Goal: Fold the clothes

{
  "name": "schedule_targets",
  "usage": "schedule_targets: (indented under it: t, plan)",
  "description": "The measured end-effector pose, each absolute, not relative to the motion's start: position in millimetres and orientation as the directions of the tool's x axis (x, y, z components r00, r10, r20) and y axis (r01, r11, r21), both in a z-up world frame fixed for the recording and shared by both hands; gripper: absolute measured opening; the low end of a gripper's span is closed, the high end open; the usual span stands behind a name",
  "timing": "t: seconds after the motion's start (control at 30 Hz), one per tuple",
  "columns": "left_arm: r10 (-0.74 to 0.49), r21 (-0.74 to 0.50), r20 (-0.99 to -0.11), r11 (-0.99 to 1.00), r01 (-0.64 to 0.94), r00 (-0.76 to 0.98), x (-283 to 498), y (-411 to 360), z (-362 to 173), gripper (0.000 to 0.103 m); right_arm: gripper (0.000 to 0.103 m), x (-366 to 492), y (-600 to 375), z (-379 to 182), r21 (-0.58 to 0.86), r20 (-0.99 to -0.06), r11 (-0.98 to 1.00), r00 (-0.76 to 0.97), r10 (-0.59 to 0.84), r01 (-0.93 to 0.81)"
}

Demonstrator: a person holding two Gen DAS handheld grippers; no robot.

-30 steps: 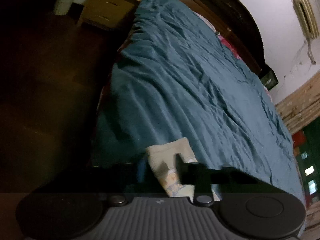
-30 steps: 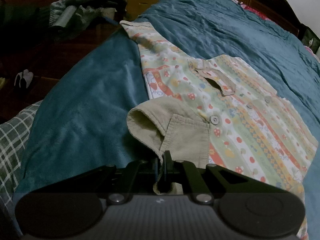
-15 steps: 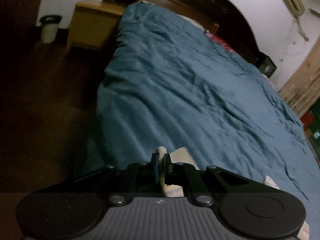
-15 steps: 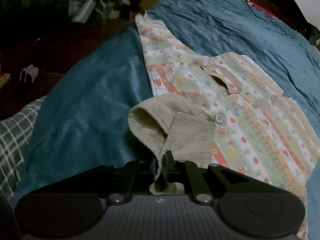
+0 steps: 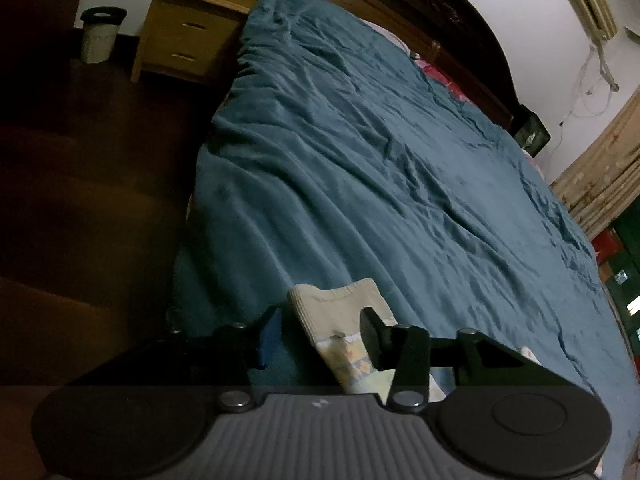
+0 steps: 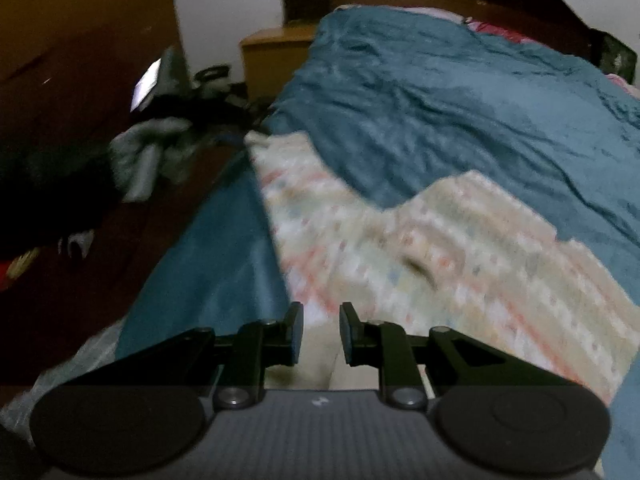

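My left gripper (image 5: 320, 330) is spread wide, its fingers apart on either side of a beige ribbed cuff (image 5: 338, 306) — the cuff lies between them, touching the right finger's inner face as far as I can tell, but nothing pinches it. Below the cuff the printed sleeve cloth runs down toward my gripper body. All of it rests on the teal blanket (image 5: 360, 168), near the bed's left edge, with the dark wooden floor (image 5: 88, 200) beyond. Farther off stand a wooden nightstand (image 5: 188, 36) and a small waste bin (image 5: 100, 34), and the dark headboard (image 5: 420, 12) curves behind the blanket.

My right gripper (image 6: 321, 338) is released too, its fingers parted with a plain gap between them. Pale cloth shows just below that gap, though the view is blurred. Ahead of it the patterned shirt (image 6: 420, 248) lies spread flat on the teal blanket — one sleeve reaching toward the bed's left edge. A grey heap of clothes (image 6: 148, 152) sits on the floor beside the bed.
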State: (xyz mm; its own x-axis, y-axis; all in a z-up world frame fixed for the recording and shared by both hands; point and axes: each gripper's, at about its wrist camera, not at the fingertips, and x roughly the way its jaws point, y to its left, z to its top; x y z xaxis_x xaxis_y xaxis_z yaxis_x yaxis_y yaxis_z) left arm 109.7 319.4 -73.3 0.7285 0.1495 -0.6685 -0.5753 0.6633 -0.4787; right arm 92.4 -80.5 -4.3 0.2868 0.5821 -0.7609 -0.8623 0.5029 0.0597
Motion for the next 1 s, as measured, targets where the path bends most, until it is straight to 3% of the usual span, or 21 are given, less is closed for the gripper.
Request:
schedule_targets:
  t: [0.07,0.17,0.27,0.67,1.0]
  plan:
    - [0.144,-0.484,-0.664,0.666,-0.568,0.734,110,320,-73,0.025,0.019,107,-63,-14,0.062,-0.760,0.520,0.298,0.578,-0.852]
    - [0.143,-0.493,-0.654,0.664,-0.562,0.743,110,320,-72,0.012,0.019,123,-36,-32,0.054,-0.770,0.538,0.307,0.559,-0.841]
    - [0.144,-0.509,-0.632,0.663,-0.548,0.761,108,320,-67,0.006,0.018,134,-15,-51,0.050,-0.782,0.559,0.316,0.537,-0.828]
    - [0.068,-0.637,-0.478,0.660,-0.398,0.876,98,302,-17,0.004,0.019,138,7,-80,0.040,-0.794,0.583,0.328,0.512,-0.812]
    - [-0.139,-0.685,-0.356,0.711,-0.157,0.924,109,228,31,0.004,0.019,137,-53,-51,0.043,-0.771,0.643,0.384,0.508,-0.765]
